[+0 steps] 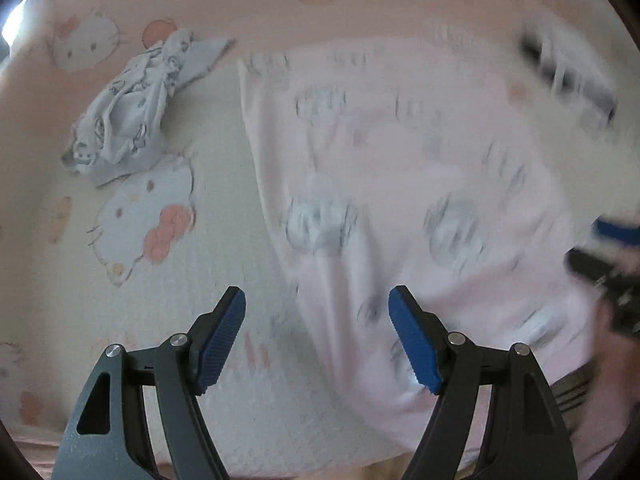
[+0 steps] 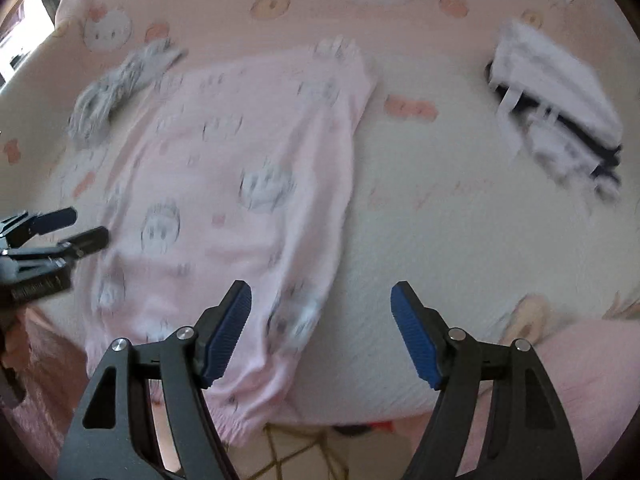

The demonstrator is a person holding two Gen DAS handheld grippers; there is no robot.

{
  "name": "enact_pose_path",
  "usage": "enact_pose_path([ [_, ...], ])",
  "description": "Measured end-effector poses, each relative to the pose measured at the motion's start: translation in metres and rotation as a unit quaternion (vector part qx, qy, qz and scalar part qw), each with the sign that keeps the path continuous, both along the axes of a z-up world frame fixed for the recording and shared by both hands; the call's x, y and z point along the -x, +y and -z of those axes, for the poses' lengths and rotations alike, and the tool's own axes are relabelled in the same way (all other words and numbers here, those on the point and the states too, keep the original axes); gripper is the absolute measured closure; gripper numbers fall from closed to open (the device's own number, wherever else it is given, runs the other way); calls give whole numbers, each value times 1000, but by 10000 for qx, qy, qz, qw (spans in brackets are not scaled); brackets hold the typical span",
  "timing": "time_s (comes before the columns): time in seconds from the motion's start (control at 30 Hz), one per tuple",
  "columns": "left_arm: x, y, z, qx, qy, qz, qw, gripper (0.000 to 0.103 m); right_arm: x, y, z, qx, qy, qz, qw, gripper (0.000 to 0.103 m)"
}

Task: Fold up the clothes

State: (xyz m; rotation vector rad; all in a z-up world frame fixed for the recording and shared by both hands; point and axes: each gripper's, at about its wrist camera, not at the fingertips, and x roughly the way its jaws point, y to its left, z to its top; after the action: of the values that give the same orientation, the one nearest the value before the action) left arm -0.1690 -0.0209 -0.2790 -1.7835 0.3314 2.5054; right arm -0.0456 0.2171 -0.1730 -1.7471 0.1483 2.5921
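At the near edge of the cartoon-print bed [image 2: 440,208], the pale pink printed cotton garment [image 2: 240,184] lies spread flat, ready for folding; left gripper [image 1: 318,336] and right gripper [image 2: 322,336] hover with fingers apart, empty.

Pale pink garment [image 2: 248,184] with grey-white cartoon cat faces, spread on cream bedsheet [image 2: 460,240] printed with white cat faces, coral bows and pink border. Left of the garment: crumpled grey-blue cloth [image 1: 132,108], small dark print. Right of the garment: white clothes pile [image 2: 556,108] with navy stripes. Gripper pads [image 2: 228,332] blue, ribbed; arms dark grey.
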Motion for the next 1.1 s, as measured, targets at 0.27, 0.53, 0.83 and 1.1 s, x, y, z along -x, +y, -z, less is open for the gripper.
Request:
enact_pose_path([
  [0.27,-34,-47,-9,-1048,-301,-1159,9873,25,-21,3,-2,68,-104,-218,9997,30],
  [0.53,-62,6,-1,-244,-288,-459,9982,25,-27,-14,9,-449,-429,-624,9961,30],
  [0.83,-57,-50,-17,-2166,-613,-1373,9646,29,-28,-8,-2,210,-439,-297,9984,29],
  [1.1,-98,-46,-17,-3415,-728,-1729,9210,44,-13,-32,23,519,-849,-429,9941,29],
])
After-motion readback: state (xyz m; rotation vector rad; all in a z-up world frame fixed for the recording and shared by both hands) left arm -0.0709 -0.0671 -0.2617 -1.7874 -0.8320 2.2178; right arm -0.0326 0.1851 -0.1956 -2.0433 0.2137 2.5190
